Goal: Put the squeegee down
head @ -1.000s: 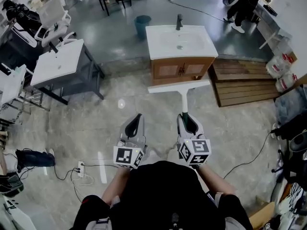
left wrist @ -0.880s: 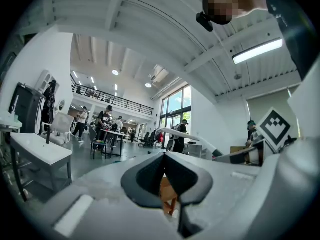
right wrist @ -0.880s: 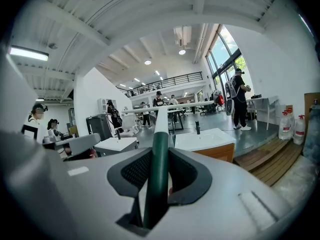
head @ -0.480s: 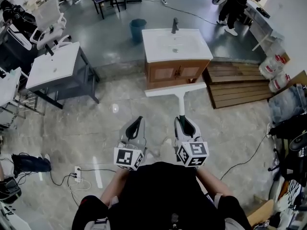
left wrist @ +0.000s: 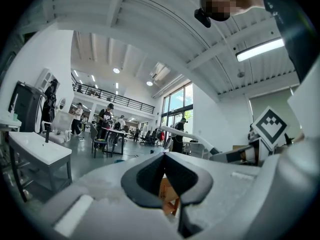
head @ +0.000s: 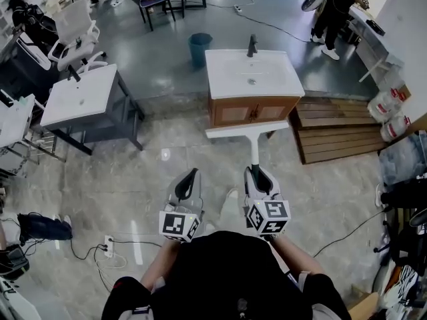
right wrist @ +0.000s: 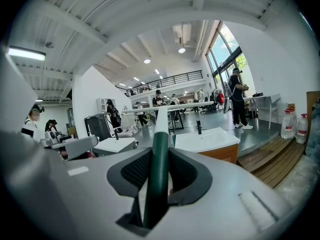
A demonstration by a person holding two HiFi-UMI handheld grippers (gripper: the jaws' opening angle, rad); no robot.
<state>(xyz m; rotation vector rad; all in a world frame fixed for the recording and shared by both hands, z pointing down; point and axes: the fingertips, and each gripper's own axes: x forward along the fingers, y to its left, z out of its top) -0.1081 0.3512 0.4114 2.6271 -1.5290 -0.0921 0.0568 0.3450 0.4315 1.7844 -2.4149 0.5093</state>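
Observation:
The squeegee (head: 248, 129) has a long white blade and a white shaft with a dark green grip. It is held out level above the floor, its blade just in front of the wooden vanity (head: 252, 112). My right gripper (head: 256, 171) is shut on the green grip, which runs between the pads in the right gripper view, squeegee (right wrist: 159, 149), right gripper (right wrist: 160, 153). My left gripper (head: 192, 173) is beside it on the left, shut with nothing in it. In the left gripper view the left gripper (left wrist: 164, 156) has its tips together and the squeegee shaft (left wrist: 187, 134) passes to the right.
A white sink (head: 252, 72) tops the vanity. A second sink on a grey stand (head: 80, 95) is at the left. Wooden pallets (head: 340, 129) lie at the right, a blue bin (head: 199, 45) behind. A power strip with cables (head: 109, 245) lies at the lower left.
Both grippers and the squeegee have drifted a little across the floor together with the person. The right gripper's hold on the grip is the same.

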